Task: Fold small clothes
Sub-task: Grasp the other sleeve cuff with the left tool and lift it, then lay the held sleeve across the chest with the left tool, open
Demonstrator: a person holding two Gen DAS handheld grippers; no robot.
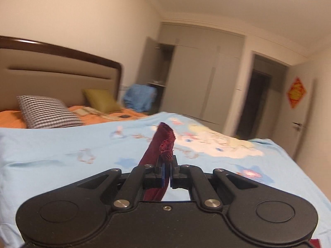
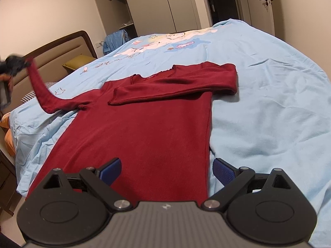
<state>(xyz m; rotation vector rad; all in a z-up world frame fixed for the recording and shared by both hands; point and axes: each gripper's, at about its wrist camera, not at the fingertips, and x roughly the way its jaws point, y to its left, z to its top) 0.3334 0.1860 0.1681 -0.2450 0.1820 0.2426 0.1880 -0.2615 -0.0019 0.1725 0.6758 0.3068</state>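
Observation:
A small dark red long-sleeved top lies flat on a light blue bedsheet. Its right sleeve is folded across the chest. My left gripper is shut on the cuff of the left sleeve and holds it lifted above the bed; it also shows at the left edge of the right wrist view, with the sleeve stretched up to it. My right gripper is open and empty, just above the top's lower hem.
A brown-framed headboard stands at the bed's head with a striped pillow and an olive pillow. Blue clothing hangs beside an open wardrobe. A door is at right.

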